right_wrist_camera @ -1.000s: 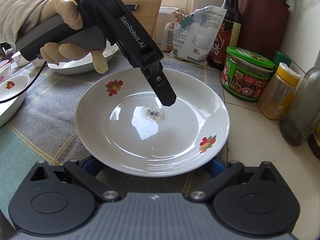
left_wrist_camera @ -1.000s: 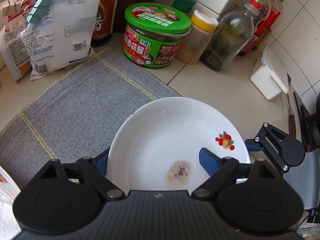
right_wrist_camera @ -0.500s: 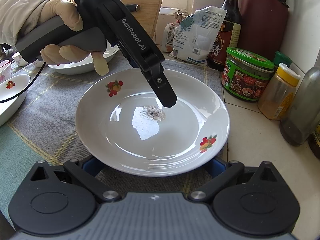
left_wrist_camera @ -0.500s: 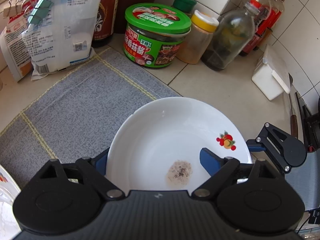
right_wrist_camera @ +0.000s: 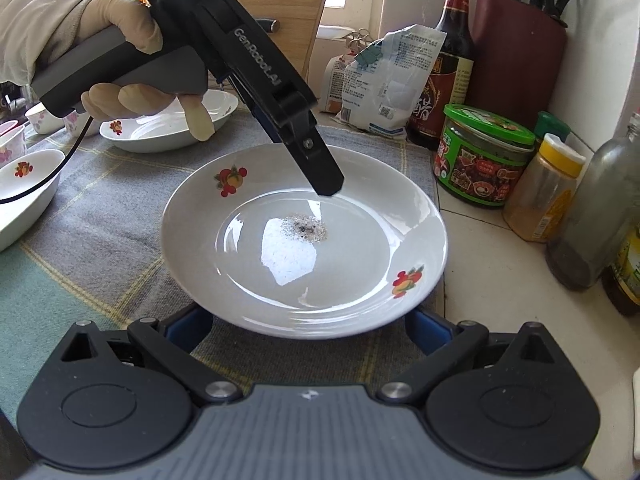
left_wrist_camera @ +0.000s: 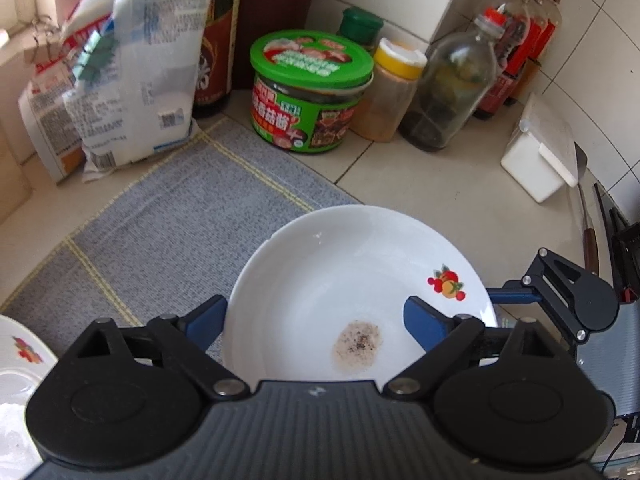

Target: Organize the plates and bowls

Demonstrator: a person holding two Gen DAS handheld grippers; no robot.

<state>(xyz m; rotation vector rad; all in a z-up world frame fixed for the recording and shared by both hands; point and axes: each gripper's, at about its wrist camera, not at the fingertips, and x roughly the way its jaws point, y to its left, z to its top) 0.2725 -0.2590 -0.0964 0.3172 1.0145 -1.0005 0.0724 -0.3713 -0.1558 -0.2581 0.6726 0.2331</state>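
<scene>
- Plate [right_wrist_camera: 304, 240] sits on grey mat [right_wrist_camera: 100, 240], overhanging the tabletop [right_wrist_camera: 500, 300] edge of it.
- Left claw [left_wrist_camera: 316, 316] has just been opening, wide astride the plate's rim, gripping nothing.
- Right claw [right_wrist_camera: 308, 328] open, near rim between its fingers, no grip.
- Risk: lifting by one edge tips the plate; pepper residue [right_wrist_camera: 306, 230] slides off.

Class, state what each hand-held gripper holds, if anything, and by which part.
Nothing. The left hand-held gripper, jaws just opened further, straddles the rim of the white plate without pressing; the right hand-held gripper stands open at its near edge.
</scene>
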